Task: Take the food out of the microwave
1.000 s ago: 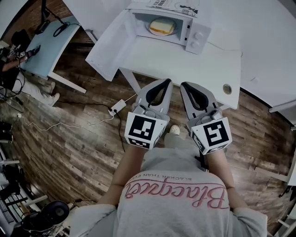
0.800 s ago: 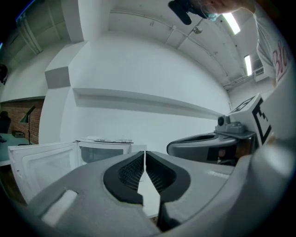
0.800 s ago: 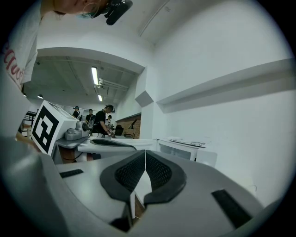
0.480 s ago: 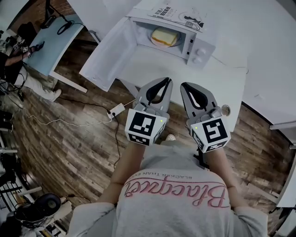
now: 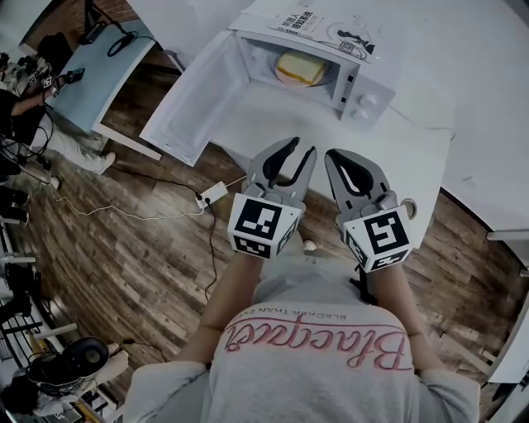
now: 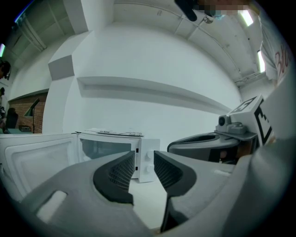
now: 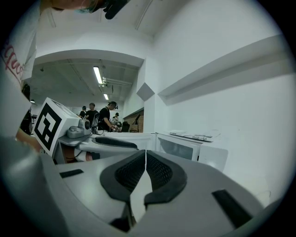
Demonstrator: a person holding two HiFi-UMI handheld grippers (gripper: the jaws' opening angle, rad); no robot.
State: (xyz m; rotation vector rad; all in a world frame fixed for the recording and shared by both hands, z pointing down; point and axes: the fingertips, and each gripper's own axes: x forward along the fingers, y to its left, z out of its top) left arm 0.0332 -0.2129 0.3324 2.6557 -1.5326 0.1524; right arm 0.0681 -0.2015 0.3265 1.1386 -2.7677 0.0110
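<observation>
Wood-plank flooring [image 5: 124,248], w/ a white power strip [image 5: 213,194] and trailing cable, surrounds a white rectangular tabletop [image 5: 273,116]. On it stands a white boxy microwave oven [image 5: 368,95]. Its door [image 5: 194,95] is swung fully open toward the person's left, printed paper sheets [image 5: 322,25] lie on its roof, and a pale-blue side table [image 5: 91,74] sits further off. Task item: pale-yellow sandwich-like food [image 5: 299,68], apparently on a plate, inside the cavity and untouched. Both tools are held roughly level and side by side above the near table edge, aimed at the opening but well short of it, i.e. probably an approach posture. L grey two-jaw gripper [image 5: 302,149]: jaws have just been opening and stand part-way apart w/ nothing between them, likely being readied for the plate. R grey two-jaw gripper [image 5: 339,155]: jaws together, pads meeting at the tips, holding nothing, probably kept in reserve. W/ the door already open, access looks unobstructed; removal not yet begun.
</observation>
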